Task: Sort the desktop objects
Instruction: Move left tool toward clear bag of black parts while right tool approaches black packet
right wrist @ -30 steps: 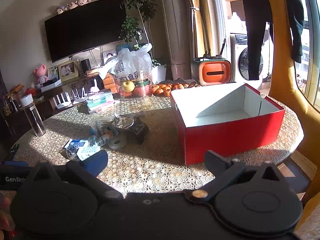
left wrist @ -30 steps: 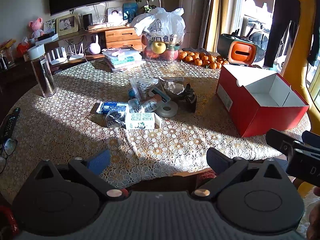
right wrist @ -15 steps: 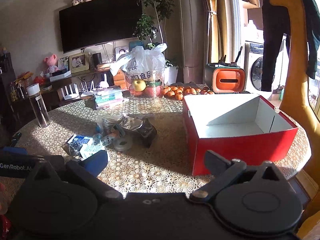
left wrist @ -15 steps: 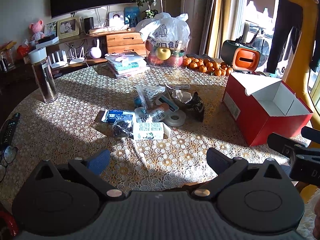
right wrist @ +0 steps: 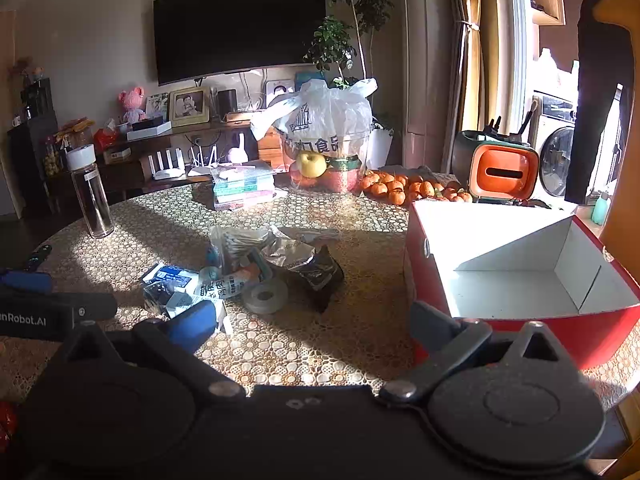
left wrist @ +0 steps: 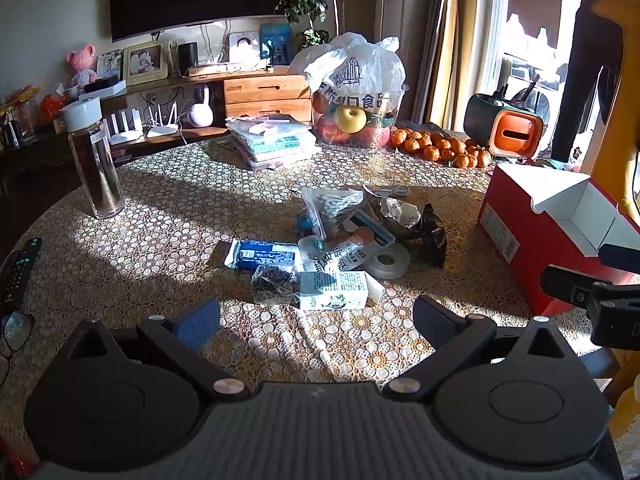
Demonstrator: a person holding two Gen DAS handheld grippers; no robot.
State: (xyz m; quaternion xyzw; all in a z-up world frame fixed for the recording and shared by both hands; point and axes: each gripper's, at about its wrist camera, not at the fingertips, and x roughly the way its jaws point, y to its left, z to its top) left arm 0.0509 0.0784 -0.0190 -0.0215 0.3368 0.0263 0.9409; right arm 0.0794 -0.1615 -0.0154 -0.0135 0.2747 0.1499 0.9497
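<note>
Both the left gripper (left wrist: 316,316) and right gripper (right wrist: 304,316) hover empty, fingers spread; start with the nearest small white-and-green carton (left wrist: 334,290) on the lace-covered worktop (left wrist: 168,208), then carry it to the open red cardboard box (right wrist: 520,276)

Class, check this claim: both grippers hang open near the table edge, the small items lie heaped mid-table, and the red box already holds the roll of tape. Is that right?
One thing is wrong: the red box is empty, as the right wrist view shows. The roll of tape lies on the table in the heap. The left gripper and right gripper are open, as stated.
</note>
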